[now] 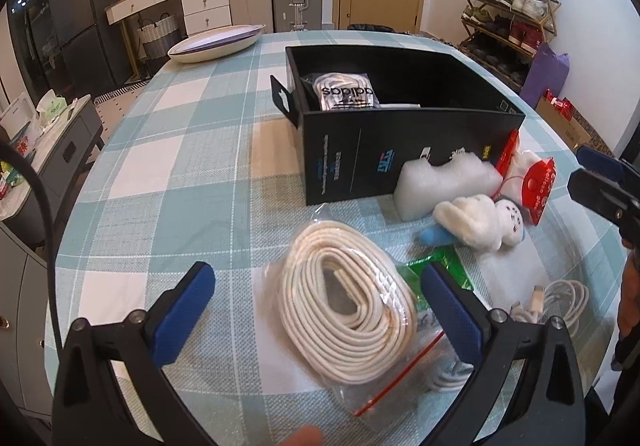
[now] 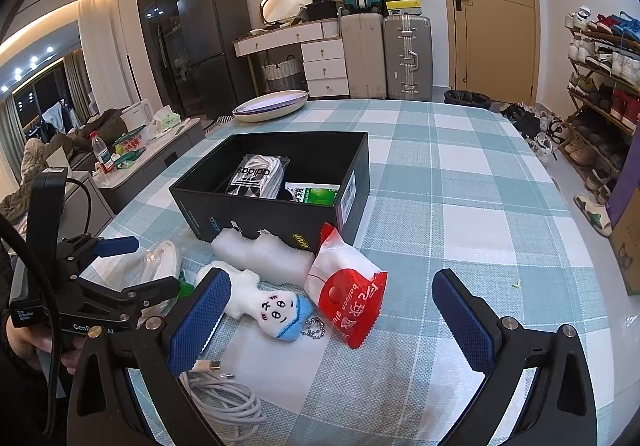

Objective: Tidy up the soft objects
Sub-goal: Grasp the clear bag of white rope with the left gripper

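Tongs both wide open, left tongs hovering around bagged coil of white cord lower centre, right tongs empty, open black cardboard box mid-frame on checked counter.

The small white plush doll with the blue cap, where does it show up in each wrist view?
Left wrist view: small white plush doll with the blue cap lies right of centre, beside the white foam block.
Right wrist view: the doll lies lower centre-left.
Shared landmark: open black cardboard box.

Each hand-held gripper: black frame, blue ribbed pads, silver screws, possibly "GenRobot" lettering.
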`<state>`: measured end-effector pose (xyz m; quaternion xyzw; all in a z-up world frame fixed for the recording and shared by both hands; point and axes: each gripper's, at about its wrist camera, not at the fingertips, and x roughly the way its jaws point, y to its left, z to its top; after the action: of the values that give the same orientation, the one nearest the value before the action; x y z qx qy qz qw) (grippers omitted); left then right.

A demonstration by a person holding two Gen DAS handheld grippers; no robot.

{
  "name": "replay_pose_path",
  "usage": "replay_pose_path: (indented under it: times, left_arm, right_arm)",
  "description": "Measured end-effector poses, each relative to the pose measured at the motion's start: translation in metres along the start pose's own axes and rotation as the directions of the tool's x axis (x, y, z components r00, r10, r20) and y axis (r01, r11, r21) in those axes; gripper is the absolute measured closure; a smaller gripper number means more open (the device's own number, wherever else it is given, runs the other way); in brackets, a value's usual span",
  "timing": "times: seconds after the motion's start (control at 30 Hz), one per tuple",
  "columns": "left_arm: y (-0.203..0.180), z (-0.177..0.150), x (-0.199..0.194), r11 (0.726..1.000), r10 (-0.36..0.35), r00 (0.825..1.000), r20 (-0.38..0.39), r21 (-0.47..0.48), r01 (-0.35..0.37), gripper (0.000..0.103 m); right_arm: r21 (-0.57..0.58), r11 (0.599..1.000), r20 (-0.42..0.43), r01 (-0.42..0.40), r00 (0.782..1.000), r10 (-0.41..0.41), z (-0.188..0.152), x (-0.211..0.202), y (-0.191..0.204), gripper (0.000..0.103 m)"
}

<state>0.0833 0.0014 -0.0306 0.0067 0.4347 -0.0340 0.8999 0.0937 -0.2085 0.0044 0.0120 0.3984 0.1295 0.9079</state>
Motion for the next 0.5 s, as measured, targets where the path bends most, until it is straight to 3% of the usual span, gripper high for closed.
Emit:
replay_pose_path:
  times: [0.5]
  left_arm:
    - [0.017, -0.017, 0.003, 0.999, 0.036, 0.998, -0.056, -0.003, -0.036, 0.001]
  right_arm:
    - [-0.005, 1.000, -0.008, 0.008, 1.000, -0.008, -0.001, 0.001, 0.000, 0.001]
